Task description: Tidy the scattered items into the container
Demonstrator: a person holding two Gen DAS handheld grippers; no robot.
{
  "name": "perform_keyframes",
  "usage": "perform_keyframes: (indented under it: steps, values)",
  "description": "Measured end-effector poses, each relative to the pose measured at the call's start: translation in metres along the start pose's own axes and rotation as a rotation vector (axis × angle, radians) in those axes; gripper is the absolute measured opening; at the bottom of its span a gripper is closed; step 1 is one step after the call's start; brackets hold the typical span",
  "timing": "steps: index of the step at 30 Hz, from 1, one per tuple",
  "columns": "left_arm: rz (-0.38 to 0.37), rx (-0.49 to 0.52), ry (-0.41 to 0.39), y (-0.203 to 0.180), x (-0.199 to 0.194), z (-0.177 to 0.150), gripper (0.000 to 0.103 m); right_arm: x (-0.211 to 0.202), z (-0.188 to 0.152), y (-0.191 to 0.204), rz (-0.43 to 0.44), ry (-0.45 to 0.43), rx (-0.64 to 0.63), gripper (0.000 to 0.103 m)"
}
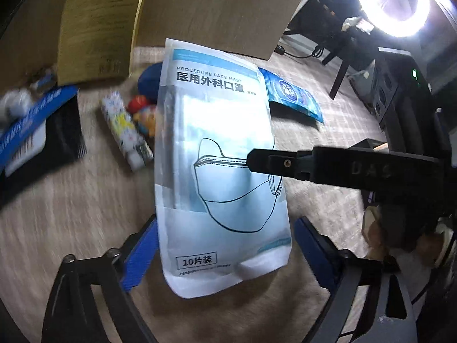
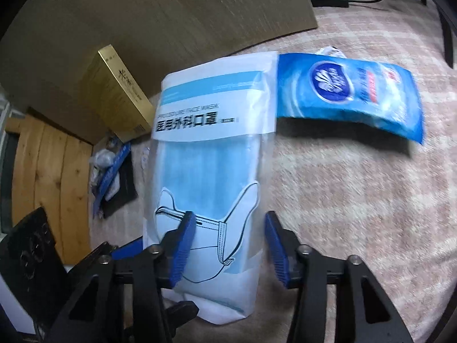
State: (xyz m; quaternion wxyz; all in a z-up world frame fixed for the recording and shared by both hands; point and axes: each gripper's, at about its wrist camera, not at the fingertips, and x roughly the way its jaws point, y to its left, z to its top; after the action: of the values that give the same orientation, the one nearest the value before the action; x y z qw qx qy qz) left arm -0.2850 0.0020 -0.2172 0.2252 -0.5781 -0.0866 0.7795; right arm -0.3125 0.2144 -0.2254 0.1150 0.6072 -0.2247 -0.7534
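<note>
Left wrist view: face mask pack (image 1: 220, 165) lies flat on the carpet (image 1: 71, 214), between the left gripper (image 1: 225, 245) fingers, which stand wide and clear of its edges. Blue wipes packet (image 1: 294, 97) just beyond the pack's top right corner; patterned tube (image 1: 125, 131) to its left. Right wrist view: right gripper (image 2: 228, 245) fingers partly open astride the pack (image 2: 208, 160), not visibly pressing it. Wipes packet (image 2: 348, 91) up right; gold box (image 2: 122, 91) up left.

Face mask pack (image 1: 222, 154): white-and-pale-blue flat pouch, mask drawing and "PROCEDURE FACE MASK" print, sealed, lying face up on the pale carpet. Blue wipes packet (image 2: 351, 94) just beside its top right corner, flat. Patterned tube (image 1: 125, 131), small red toy (image 1: 138, 104) and blue-black card pack (image 1: 37, 131) lie to its left.
</note>
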Motion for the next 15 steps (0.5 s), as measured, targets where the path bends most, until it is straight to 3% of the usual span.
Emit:
perform_keyframes:
  steps: [1,5,10,15]
  values:
    - [0.001,-0.016,-0.003,0.000,-0.002,-0.005,0.084,-0.001,-0.004,-0.001,-0.008,-0.001,-0.008,0.038]
    - [-0.027,-0.076,0.003,-0.013,-0.002,-0.039,0.083,-0.010,-0.033,-0.004,-0.025,0.012,-0.055,0.036]
    - [0.005,-0.027,0.012,-0.051,0.004,-0.090,0.082,-0.025,-0.079,-0.015,-0.028,0.021,-0.101,0.033]
    - [-0.045,-0.045,0.025,-0.076,0.011,-0.122,0.067,-0.036,-0.113,-0.026,0.026,0.039,-0.097,0.030]
